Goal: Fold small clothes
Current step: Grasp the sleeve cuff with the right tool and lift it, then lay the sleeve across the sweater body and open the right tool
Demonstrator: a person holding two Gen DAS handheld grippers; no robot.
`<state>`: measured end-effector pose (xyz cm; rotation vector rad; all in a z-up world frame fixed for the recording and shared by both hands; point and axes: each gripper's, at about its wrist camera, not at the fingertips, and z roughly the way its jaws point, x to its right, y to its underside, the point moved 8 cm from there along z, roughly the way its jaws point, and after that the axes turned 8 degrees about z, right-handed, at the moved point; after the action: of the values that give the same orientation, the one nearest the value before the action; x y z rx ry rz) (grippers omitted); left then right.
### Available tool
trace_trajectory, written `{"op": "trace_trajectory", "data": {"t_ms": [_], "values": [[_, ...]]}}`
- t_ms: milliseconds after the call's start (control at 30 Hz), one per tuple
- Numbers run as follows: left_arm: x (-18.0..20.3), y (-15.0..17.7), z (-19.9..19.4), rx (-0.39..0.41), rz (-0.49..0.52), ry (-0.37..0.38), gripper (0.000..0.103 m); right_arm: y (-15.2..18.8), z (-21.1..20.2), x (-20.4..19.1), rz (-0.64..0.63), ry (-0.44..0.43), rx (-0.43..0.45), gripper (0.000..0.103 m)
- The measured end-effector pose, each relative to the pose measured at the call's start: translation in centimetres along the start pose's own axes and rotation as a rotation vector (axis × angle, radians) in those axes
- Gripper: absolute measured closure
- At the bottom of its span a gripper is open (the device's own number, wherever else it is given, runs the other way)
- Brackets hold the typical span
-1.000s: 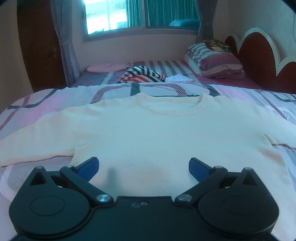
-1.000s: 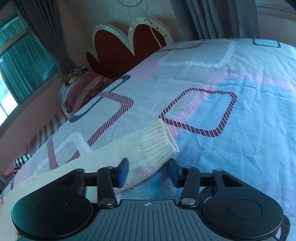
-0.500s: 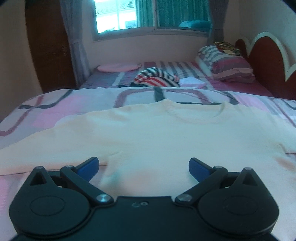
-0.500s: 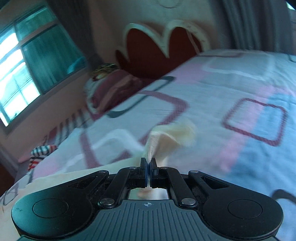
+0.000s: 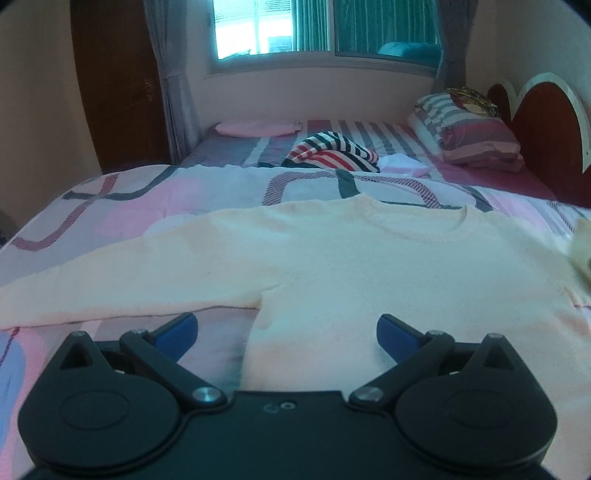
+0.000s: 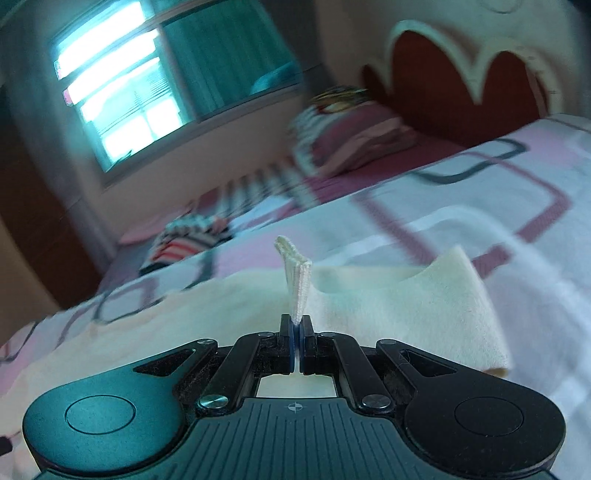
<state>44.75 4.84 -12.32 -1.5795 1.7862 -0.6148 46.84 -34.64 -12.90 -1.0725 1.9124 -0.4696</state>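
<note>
- Lying flat and face up on the patterned bedspread (image 5: 122,206): a cream knit sweater (image 5: 369,266), neckline toward the window (image 5: 314,29).
- Hovering with jaws spread wide, nothing between the blue pads: the left gripper (image 5: 287,328), just above the sweater's lower body, beside the armpit of the stretched-out sleeve (image 5: 110,284).
- Pinching the ribbed cuff (image 6: 297,286) tightly with jaws closed: the right gripper (image 6: 296,341), the cuff standing up from the pads.
- Trailing folded over the sweater's body, behind and to the right of that gripper: the held sleeve (image 6: 436,306).
- Resting farther back, near the striped pillow (image 5: 469,129): a striped garment (image 5: 332,151).
</note>
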Motion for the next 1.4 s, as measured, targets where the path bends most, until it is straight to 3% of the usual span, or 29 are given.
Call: {"op": "trace_trajectory", "data": {"t_ms": [400, 633, 733, 800, 900, 933, 1100, 1200, 1300, 1333, 1367, 1400], "values": [[-1.2, 0.4, -0.3, 0.020, -0.097, 0.095, 0.001, 8.5, 5.0, -12.0, -0.164, -0.161, -0.146, 0.102], [-1.0, 0.3, 1.1, 0.011, -0.153, 0.163, 0.001, 11.7, 7.0, -15.2, -0.215, -0.220, -0.187, 0.101], [0.0, -0.2, 1.9, 0.012, -0.145, 0.174, 0.001, 12.3, 7.1, -16.1, -0.290, -0.241, -0.170, 0.081], [1.2, -0.5, 2.6, 0.009, -0.147, 0.199, 0.003, 12.1, 6.6, -16.0, -0.297, -0.241, -0.126, 0.081], [3.7, -1.4, 4.0, -0.003, -0.143, 0.261, 0.019, 10.7, 6.0, -14.2, -0.222, -0.191, -0.081, 0.081], [4.5, -1.7, 4.5, -0.003, -0.142, 0.287, 0.029, 10.1, 5.9, -13.2, -0.174, -0.183, -0.073, 0.081], [9.0, -3.6, 6.6, 0.000, -0.136, 0.393, 0.031, 7.9, 5.0, -9.8, -0.079, -0.197, -0.046, 0.081], [11.3, -3.5, 8.3, -0.056, -0.076, 0.368, 0.038, 6.4, 4.7, -7.6, -0.059, -0.147, -0.016, 0.081], [11.9, -3.1, 9.1, -0.068, -0.091, 0.366, 0.045, 4.7, 4.9, -4.4, 0.011, -0.072, -0.001, 0.081], [12.2, -3.2, 9.3, -0.063, -0.090, 0.367, 0.054, 3.9, 4.7, -3.1, 0.043, -0.052, 0.008, 0.081], [12.6, -3.4, 9.4, -0.059, -0.085, 0.369, 0.074, 3.4, 4.5, -2.1, 0.069, -0.037, 0.017, 0.081], [12.7, -3.5, 9.6, -0.059, -0.085, 0.379, 0.088, 2.9, 4.4, -1.1, 0.099, -0.022, 0.028, 0.081]]}}
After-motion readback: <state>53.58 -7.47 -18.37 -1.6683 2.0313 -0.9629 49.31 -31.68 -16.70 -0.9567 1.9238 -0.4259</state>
